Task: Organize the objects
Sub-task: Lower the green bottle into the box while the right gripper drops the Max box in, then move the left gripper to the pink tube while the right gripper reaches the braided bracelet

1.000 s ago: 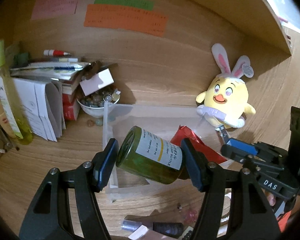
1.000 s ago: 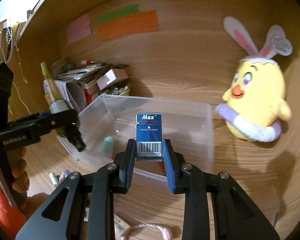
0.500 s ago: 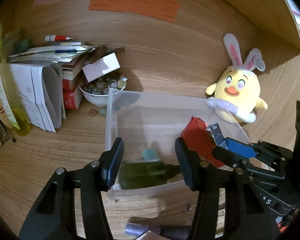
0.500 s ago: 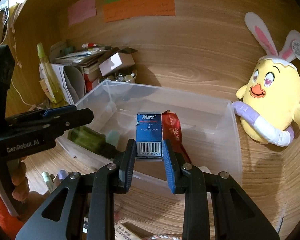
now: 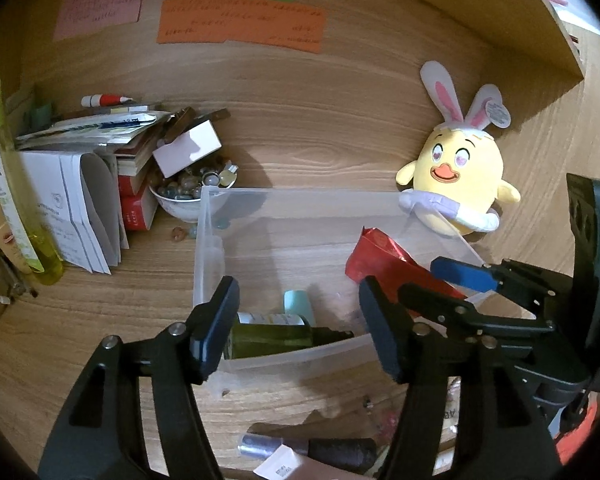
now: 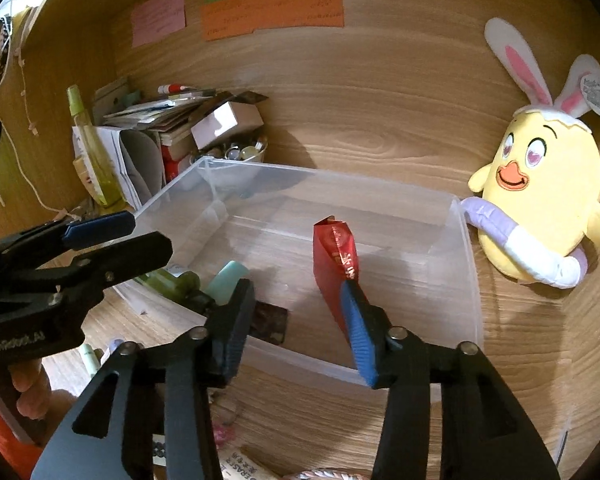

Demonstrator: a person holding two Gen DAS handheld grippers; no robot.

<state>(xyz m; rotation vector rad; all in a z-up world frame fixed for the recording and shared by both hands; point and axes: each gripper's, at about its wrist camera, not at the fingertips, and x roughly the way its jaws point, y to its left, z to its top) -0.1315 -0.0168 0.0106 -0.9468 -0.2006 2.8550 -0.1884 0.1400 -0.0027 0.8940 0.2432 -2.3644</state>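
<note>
A clear plastic bin point(image 5: 208, 240) point(image 6: 466, 280) stands on the wooden desk. In it lie a green bottle point(image 5: 276, 338) point(image 6: 168, 282), a pale teal tube point(image 5: 298, 306) point(image 6: 230, 280), a red packet point(image 5: 384, 256) point(image 6: 336, 252) and a small dark box point(image 6: 268, 322). My left gripper point(image 5: 300, 332) is open and empty over the bin's near left part; it also shows in the right wrist view point(image 6: 140, 236). My right gripper point(image 6: 296, 332) is open and empty over the bin's front edge; it also shows in the left wrist view point(image 5: 440, 284).
A yellow bunny-eared plush point(image 5: 456, 188) point(image 6: 540, 196) leans behind the bin on the right. A bowl of marbles point(image 5: 188, 192), stacked books and papers point(image 5: 84, 184) and a yellow-green bottle point(image 5: 16, 196) crowd the left. Small items point(image 5: 308, 448) lie on the desk in front.
My left gripper opened and the green bottle now lies in the bin. My right gripper opened and let go of the blue Max box, which is no longer between its fingers.
</note>
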